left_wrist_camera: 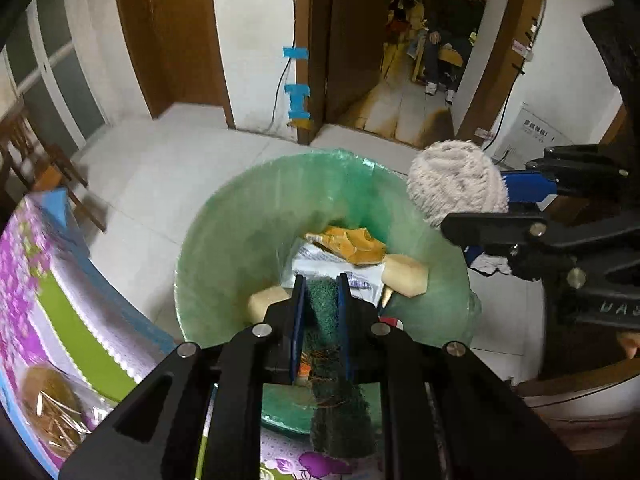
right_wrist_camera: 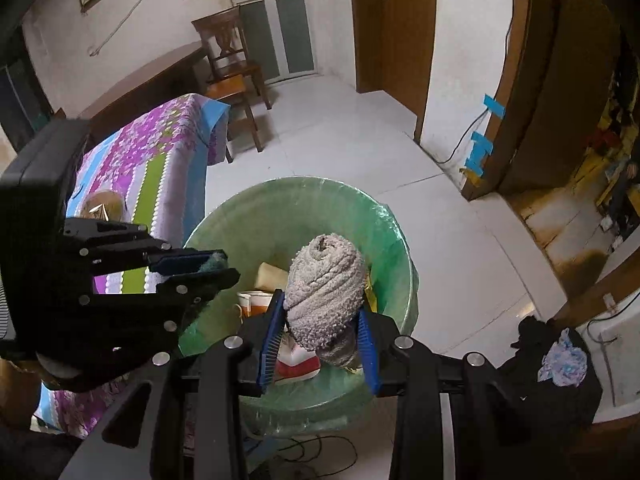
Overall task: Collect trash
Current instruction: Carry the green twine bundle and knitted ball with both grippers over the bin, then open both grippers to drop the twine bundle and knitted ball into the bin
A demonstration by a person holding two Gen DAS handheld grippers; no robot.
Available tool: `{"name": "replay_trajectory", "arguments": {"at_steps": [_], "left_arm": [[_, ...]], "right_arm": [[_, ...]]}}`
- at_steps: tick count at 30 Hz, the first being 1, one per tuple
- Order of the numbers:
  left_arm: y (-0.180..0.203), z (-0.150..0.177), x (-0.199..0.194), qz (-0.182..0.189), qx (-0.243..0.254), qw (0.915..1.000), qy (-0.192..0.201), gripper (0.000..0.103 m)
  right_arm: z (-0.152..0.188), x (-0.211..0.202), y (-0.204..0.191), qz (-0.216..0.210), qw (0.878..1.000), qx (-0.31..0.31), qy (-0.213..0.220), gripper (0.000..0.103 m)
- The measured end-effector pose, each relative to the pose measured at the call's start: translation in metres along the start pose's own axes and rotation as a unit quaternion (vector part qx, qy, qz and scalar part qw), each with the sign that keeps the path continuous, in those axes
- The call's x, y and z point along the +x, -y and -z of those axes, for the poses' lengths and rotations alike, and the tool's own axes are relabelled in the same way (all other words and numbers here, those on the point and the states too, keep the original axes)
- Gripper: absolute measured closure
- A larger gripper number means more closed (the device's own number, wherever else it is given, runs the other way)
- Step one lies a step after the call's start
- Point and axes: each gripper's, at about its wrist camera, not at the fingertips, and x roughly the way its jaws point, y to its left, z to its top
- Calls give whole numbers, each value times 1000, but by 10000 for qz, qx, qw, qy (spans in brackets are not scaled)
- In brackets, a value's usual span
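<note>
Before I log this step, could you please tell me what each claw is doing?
Left claw: closed on a green scouring pad.
Right claw: closed on a grey fuzzy cloth.

A white paper notice (left_wrist_camera: pixel 535 133) is hanging on the white wall by the doorway, carrying dark Chinese characters too blurred to read; embossed letters on the black right gripper body (left_wrist_camera: pixel 618 307) are showing mirrored and illegible
</note>
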Motion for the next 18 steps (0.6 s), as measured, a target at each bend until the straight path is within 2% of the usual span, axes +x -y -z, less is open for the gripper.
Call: {"name": "replay_trajectory", "arguments": {"at_steps": [2, 5, 10, 12, 13, 14, 15, 16, 18], "left_arm": [[-2, -1, -2, -113, 48, 9999, 21, 89], [-7, -2, -9, 18, -20, 10000, 94, 89], [-11, -5, -11, -67, 45, 9999, 118, 89], [-13, -6, -14, -22, 69, 9998, 173, 86], [-14, -5, -15, 13, 94, 9998, 200, 79], [-16, -4, -16, -2, 111, 9997, 197, 49], [-20, -2, -18, -102, 38, 9996, 275, 31], [-24, -1, -22, -163, -62, 9991, 393, 31], [-27, 1, -24, -69, -165, 9991, 388, 31]], "right_arm": [[-3, 4, 4, -92, 9999, 77, -61, 68], [-5, 10, 6, -164, 9997, 139, -104, 68], [-10, 21, 0, -211, 9996, 55, -186, 68], [-13, 23, -2, -243, 9996, 24, -162, 67], [-14, 24, -1, -259, 9996, -14, -148, 64], [-16, 24, -1, -242, 9996, -24, -123, 54], [-18, 24, 0, -219, 9997, 1, -74, 47], [-19, 23, 0, -221, 9997, 20, -33, 47], [-19, 23, -1, -206, 9998, 7, -6, 47]]}}
